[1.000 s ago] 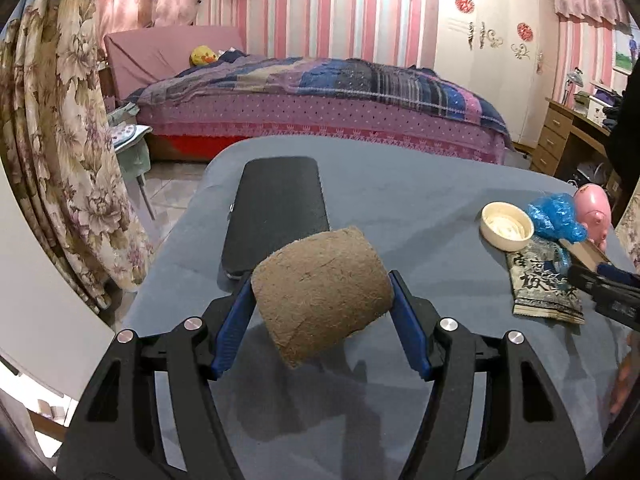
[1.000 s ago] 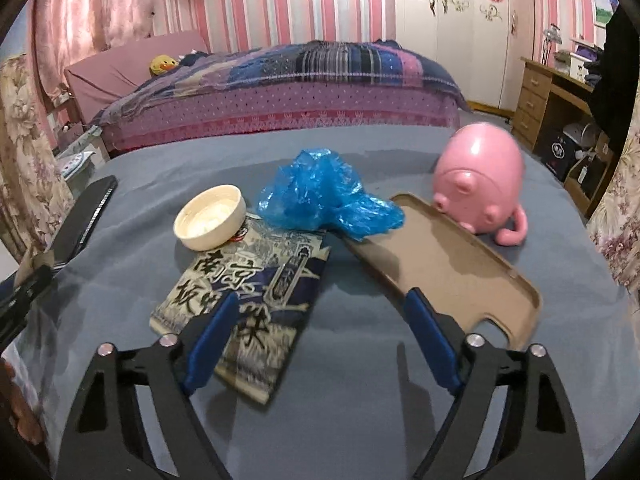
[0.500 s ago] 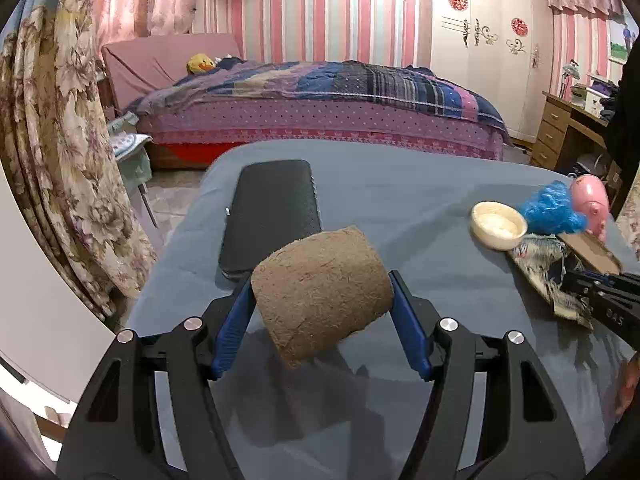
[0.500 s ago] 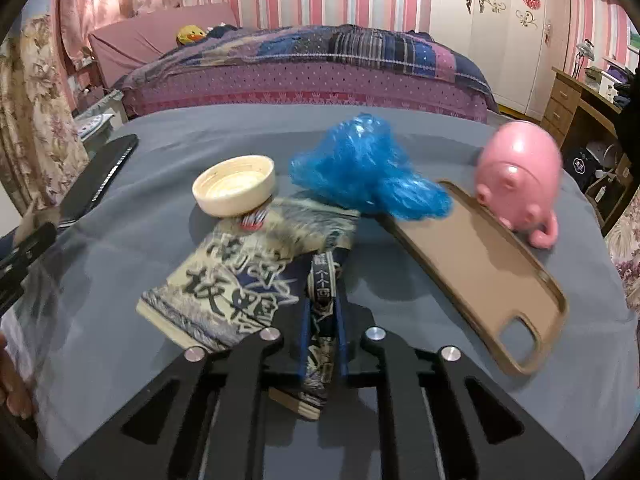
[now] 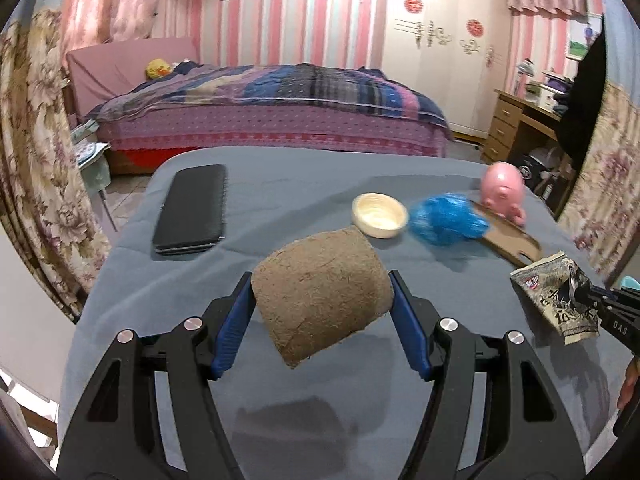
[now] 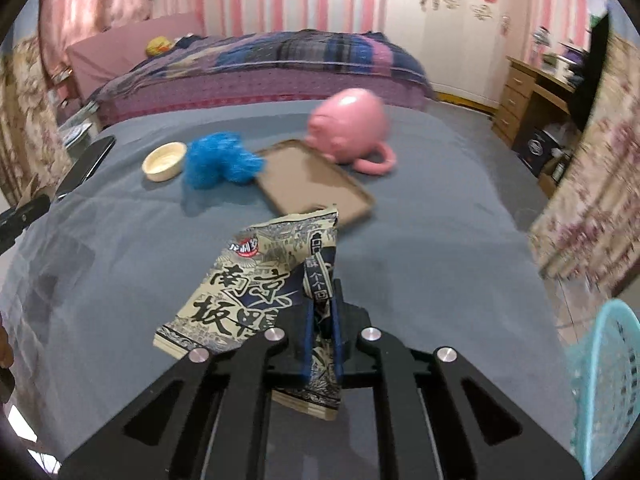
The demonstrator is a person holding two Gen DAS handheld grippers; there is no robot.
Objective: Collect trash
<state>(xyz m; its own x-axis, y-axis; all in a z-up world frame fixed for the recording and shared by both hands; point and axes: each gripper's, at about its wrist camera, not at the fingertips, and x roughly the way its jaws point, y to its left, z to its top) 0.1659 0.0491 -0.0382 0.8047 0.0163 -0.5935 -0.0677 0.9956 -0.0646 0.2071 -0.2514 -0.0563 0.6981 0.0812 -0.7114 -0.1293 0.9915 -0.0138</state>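
Two handheld grippers work over a table draped in grey cloth (image 5: 288, 184) in a pink-striped bedroom. The left gripper (image 5: 322, 312) is clamped on a brown cardboard roll (image 5: 320, 292), lifted clear of the cloth near the table's front edge, its blue pads pressing both sides. The right gripper (image 6: 322, 320) has its jaws drawn together on a printed snack wrapper (image 6: 256, 276), pinching one crumpled edge and holding it off the cloth toward the table's right edge. Behind it, toward the far right corner, lie a crumpled blue plastic bag (image 6: 218, 160), a cream lid (image 6: 165, 161) just beside it, a tan phone case (image 6: 312, 184) and a pink pig figure (image 6: 348, 128). A black case (image 5: 191, 210) lies along the left edge. A turquoise basket (image 6: 608, 384) stands beyond the right edge.
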